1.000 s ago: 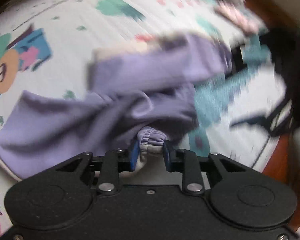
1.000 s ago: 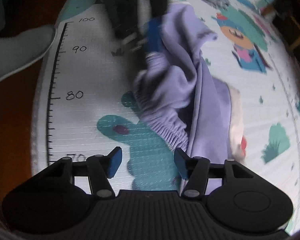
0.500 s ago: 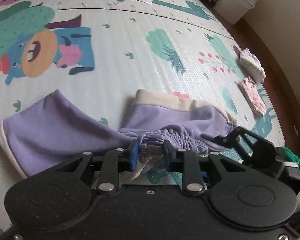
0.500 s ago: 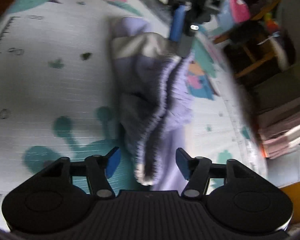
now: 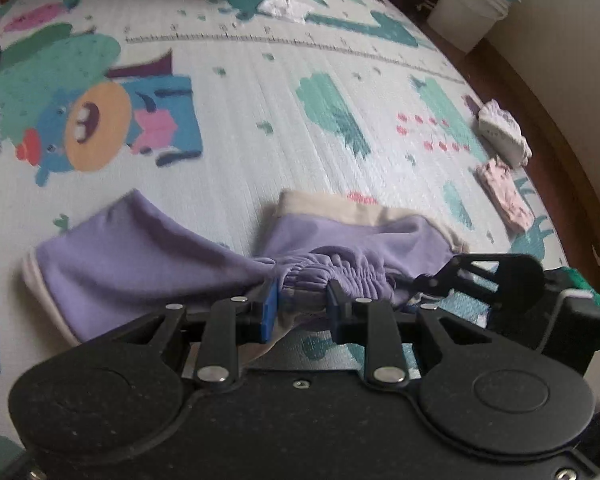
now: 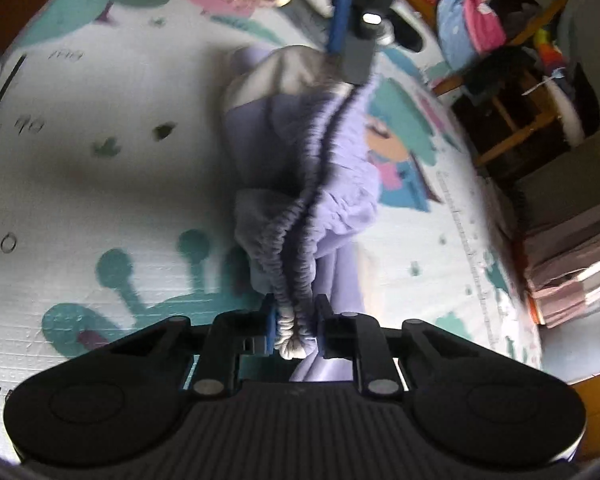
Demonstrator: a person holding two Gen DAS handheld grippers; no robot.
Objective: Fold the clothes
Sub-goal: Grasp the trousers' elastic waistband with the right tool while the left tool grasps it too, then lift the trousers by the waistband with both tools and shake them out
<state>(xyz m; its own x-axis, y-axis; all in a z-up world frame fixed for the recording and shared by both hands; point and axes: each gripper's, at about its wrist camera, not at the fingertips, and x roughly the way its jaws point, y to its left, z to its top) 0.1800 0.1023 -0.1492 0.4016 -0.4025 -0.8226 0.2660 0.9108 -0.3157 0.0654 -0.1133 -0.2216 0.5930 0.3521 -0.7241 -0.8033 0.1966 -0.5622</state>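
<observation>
While your left tool [image 5: 302, 304] pinches the elastic waistband of the purple shorts [image 5: 148, 256], your right tool [image 6: 294, 330] is closing on its other end, and the legs lie on the play mat [image 5: 260, 120].

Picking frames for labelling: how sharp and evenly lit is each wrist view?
Left wrist view: sharp, evenly lit, fisheye curve at the play mat edges. Right wrist view: motion-smeared toward the top, purple shorts partly in shadow, dark room at right.

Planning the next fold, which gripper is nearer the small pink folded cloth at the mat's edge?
Right. The right gripper sits below the small pink folded cloth; the left gripper is further left, both clamping the purple shorts.
</observation>
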